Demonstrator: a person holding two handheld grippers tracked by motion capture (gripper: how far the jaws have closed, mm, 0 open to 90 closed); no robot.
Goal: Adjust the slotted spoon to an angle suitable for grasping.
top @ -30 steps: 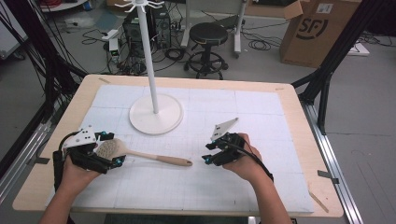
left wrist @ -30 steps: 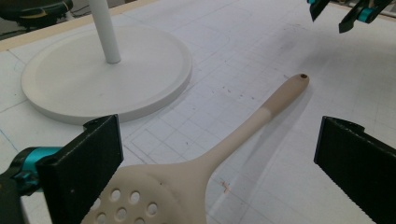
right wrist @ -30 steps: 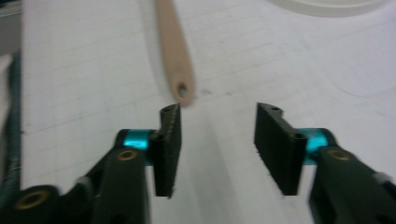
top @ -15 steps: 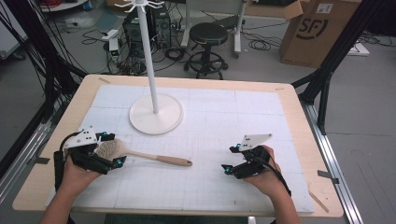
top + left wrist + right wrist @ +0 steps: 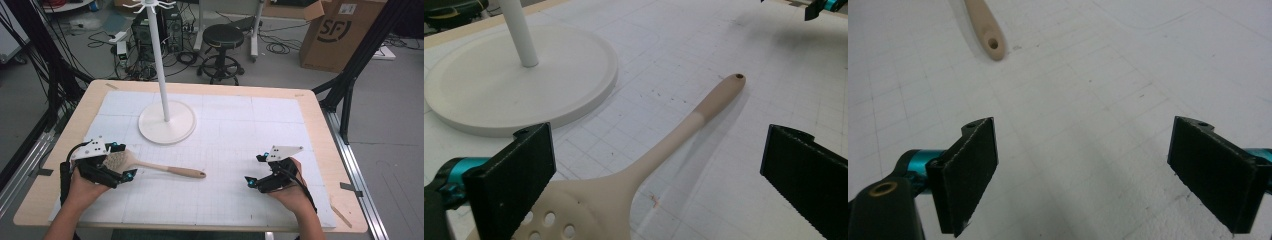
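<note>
A pale wooden slotted spatula [image 5: 165, 169] lies flat on the white grid mat [image 5: 240, 130], its handle pointing right. My left gripper [image 5: 122, 160] rests at the mat's left with its jaws open on either side of the spatula's perforated head [image 5: 589, 210], and the pads stand clear of it. My right gripper [image 5: 256, 169] sits low at the front right, a short way right of the handle's end [image 5: 985, 30]. Its jaws have just been opening and hold nothing.
A white stand with a round base [image 5: 166, 122] and a tall pole [image 5: 159, 60] rises at the mat's far left-centre, close behind the spatula. The wooden table's edge [image 5: 320, 125] frames the mat. Beyond the table are a stool, cables and a cardboard box.
My right gripper has moved right and toward the table's front, away from the handle's end, and its jaws have spread. The left gripper and the spatula have stayed put.
</note>
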